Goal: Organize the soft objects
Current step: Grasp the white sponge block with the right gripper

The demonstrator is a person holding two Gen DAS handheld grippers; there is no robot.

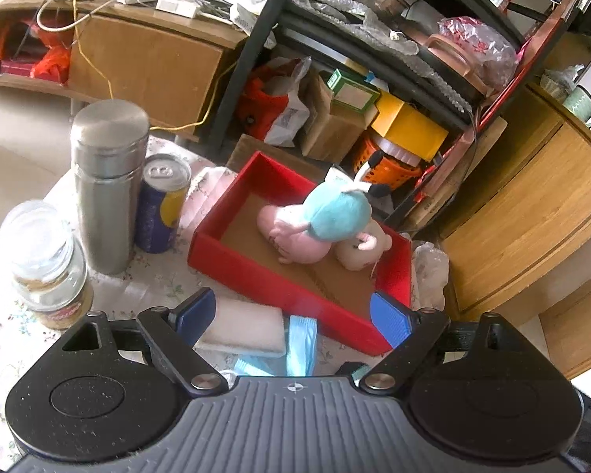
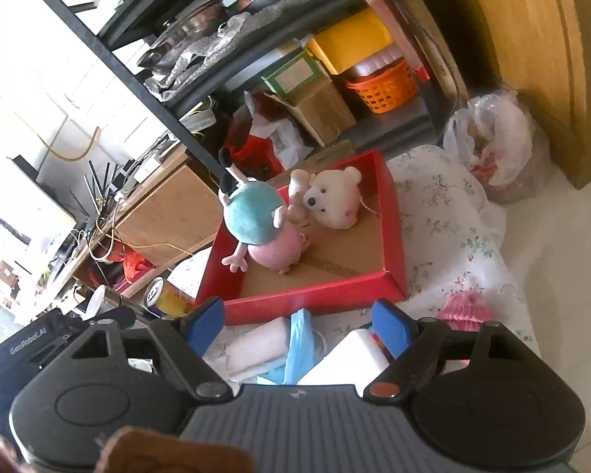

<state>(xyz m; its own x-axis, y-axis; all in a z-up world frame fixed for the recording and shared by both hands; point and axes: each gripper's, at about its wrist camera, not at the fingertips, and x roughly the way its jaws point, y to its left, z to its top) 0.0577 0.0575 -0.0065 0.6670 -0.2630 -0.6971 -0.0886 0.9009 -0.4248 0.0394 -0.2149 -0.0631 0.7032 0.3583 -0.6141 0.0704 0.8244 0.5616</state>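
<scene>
Both tongs, left (image 1: 295,311) and right (image 2: 297,321), are released and empty. The pink pig plush in teal dress (image 2: 256,224) lies head-down inside the red cardboard tray (image 2: 394,213), legs pointing far-left, beside a cream bear plush (image 2: 335,201).

left gripper (image 1: 293,315) agape | plush toys (image 1: 319,224) in red box (image 1: 264,276)

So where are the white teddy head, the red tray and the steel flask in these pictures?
white teddy head (image 2: 333,199), right wrist view, on its face just beside the snout.
red tray (image 2: 315,303), right wrist view, on its near outer wall.
steel flask (image 1: 104,197), left wrist view, on the middle of its body.
</scene>
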